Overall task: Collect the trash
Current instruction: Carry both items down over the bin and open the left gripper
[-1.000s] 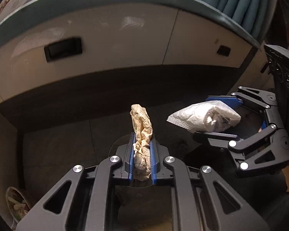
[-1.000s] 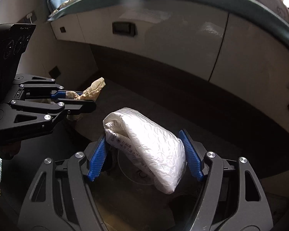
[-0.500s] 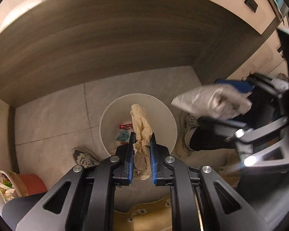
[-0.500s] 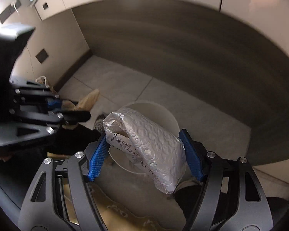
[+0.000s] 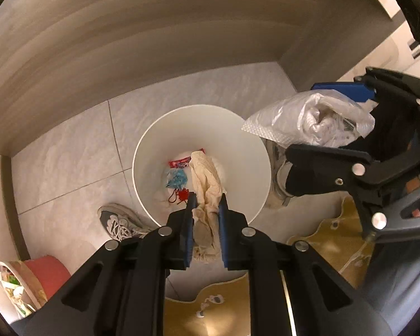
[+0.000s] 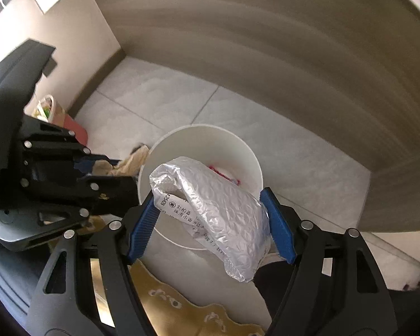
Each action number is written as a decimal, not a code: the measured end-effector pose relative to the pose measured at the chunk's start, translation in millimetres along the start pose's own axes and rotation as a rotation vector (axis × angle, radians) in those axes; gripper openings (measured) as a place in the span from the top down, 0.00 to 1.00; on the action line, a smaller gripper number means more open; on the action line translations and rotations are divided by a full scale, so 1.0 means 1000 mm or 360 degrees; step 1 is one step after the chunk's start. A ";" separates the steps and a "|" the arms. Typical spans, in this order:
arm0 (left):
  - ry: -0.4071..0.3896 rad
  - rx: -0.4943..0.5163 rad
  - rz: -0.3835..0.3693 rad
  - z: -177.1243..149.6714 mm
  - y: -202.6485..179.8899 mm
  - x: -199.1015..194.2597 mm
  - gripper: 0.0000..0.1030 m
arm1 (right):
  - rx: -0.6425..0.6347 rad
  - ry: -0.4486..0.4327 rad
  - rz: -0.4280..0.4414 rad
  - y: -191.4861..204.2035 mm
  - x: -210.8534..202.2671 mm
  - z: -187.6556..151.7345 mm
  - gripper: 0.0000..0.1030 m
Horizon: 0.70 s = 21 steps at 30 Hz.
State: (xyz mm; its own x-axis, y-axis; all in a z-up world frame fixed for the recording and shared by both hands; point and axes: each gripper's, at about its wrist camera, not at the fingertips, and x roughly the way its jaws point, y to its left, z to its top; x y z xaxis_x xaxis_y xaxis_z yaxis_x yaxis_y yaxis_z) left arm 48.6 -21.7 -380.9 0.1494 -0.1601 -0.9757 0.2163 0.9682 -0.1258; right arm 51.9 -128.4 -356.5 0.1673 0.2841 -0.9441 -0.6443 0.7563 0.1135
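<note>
In the left wrist view, the left gripper (image 5: 205,218) squeezes a crumpled tan paper (image 5: 205,193) over the near side of the white bin (image 5: 254,145), which has small bits of trash (image 5: 177,177) at the bottom, and a gray shoe (image 5: 119,222) sits on the floor to its left. In the right wrist view, the right gripper (image 6: 210,224) clamps a silver bubble bag (image 6: 218,210) over the bin's (image 6: 198,137) near rim, with the left gripper (image 6: 109,168) and its paper (image 6: 133,159) off to the left.

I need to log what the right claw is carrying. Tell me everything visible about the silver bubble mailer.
The silver bubble mailer is a crumpled, shiny padded pouch with a white printed label near its open end. The right claw pinches it between blue pads, tilted, its lower end hanging free. It hangs over the white bin, touching nothing else visible.
</note>
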 end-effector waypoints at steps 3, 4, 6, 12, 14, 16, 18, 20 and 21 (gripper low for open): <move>0.0016 0.0034 -0.0007 0.000 -0.002 0.012 0.86 | -0.0013 0.0045 -0.0013 -0.003 0.010 -0.002 0.34; 0.0026 0.0037 -0.0022 0.000 0.000 0.015 0.85 | -0.0015 0.0053 -0.0018 -0.004 0.011 -0.001 0.34; 0.0038 0.0050 -0.0063 0.001 0.000 0.022 0.85 | -0.0015 0.0063 -0.0020 -0.005 0.014 -0.003 0.34; 0.0020 0.0129 -0.0078 0.001 -0.007 0.035 0.82 | -0.0050 0.0104 -0.0039 -0.006 0.021 -0.010 0.34; 0.0032 0.0126 -0.0063 0.000 -0.008 0.039 0.81 | -0.0058 0.0110 -0.0039 -0.004 0.021 -0.012 0.34; 0.0041 0.0125 -0.0047 -0.001 -0.008 0.041 0.71 | -0.0060 0.0114 -0.0038 -0.005 0.022 -0.012 0.34; 0.0033 0.0123 -0.0035 -0.001 -0.008 0.041 0.61 | -0.0060 0.0118 -0.0039 -0.005 0.023 -0.012 0.34; 0.0023 0.0115 -0.0021 -0.001 -0.007 0.040 0.41 | -0.0061 0.0118 -0.0040 -0.004 0.023 -0.011 0.34; 0.0018 0.0104 -0.0010 -0.001 -0.006 0.041 0.33 | -0.0064 0.0119 -0.0040 -0.003 0.023 -0.011 0.34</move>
State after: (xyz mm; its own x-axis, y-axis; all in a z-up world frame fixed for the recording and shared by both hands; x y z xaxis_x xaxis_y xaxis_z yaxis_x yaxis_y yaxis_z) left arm 52.4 -33.6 -420.6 0.1368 -0.1633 -0.9770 0.2797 0.9526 -0.1200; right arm 49.7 -130.5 -382.0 0.1285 0.2198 -0.9671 -0.6702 0.7380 0.0786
